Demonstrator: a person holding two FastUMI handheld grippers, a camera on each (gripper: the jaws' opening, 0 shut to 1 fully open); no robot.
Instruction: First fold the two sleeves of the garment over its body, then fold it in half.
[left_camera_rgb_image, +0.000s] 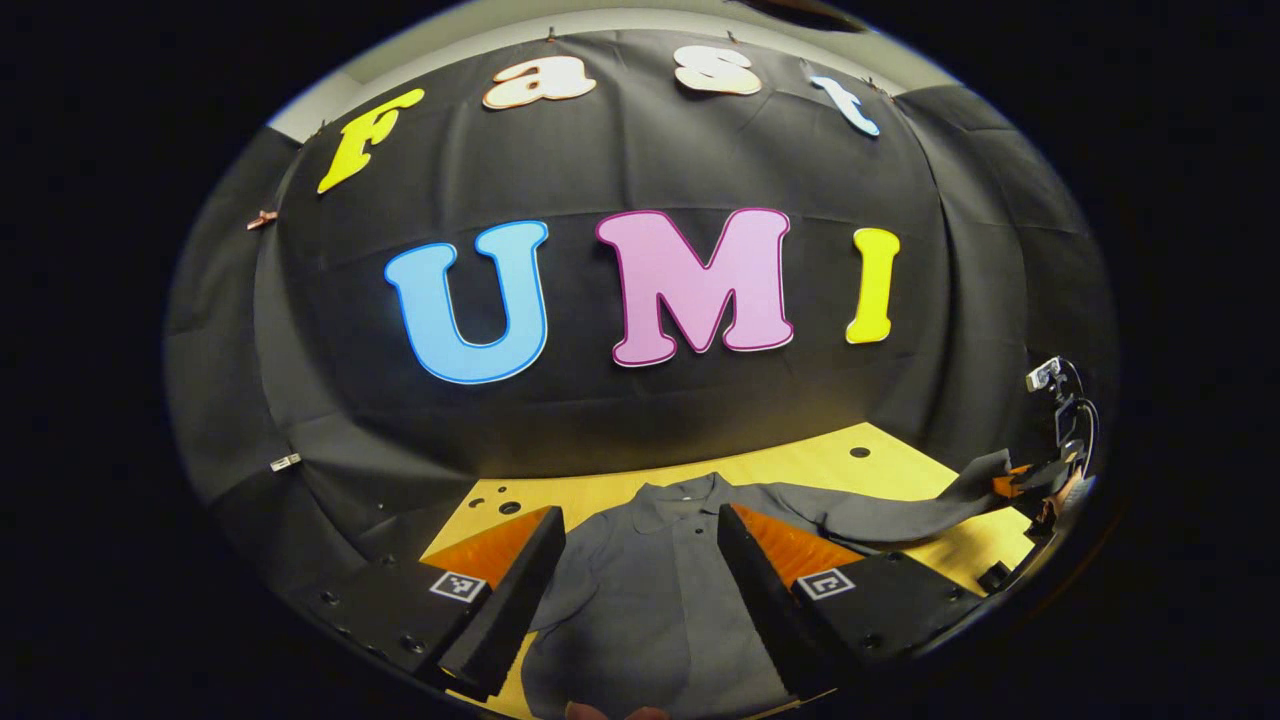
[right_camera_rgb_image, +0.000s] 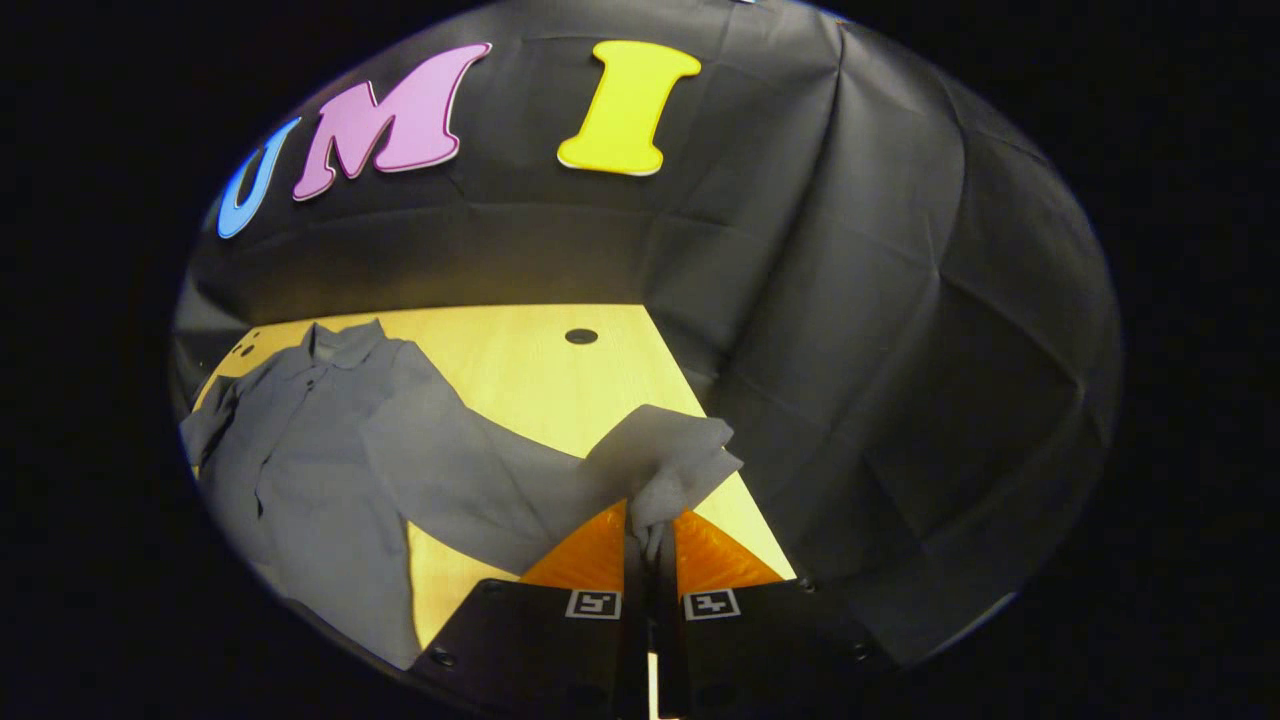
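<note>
Sleeve-folding is in hand: the right gripper (right_camera_rgb_image: 650, 545) is clamped on the cuff of the grey cloth shirt (right_camera_rgb_image: 300, 470), whose body lies leftward on the yellow wooden table (right_camera_rgb_image: 520, 370). Next, I judge, carry it leftward over the body. The left gripper (left_camera_rgb_image: 640, 575) hangs spread above the shirt.

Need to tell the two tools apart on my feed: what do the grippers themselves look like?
The left gripper and the right gripper look alike: dark blocky bodies with small screw holes, each finger base carrying a square black-and-white marker tag, and wedge-shaped fingers tapering forward. No cables or sleeves are visible.
</note>
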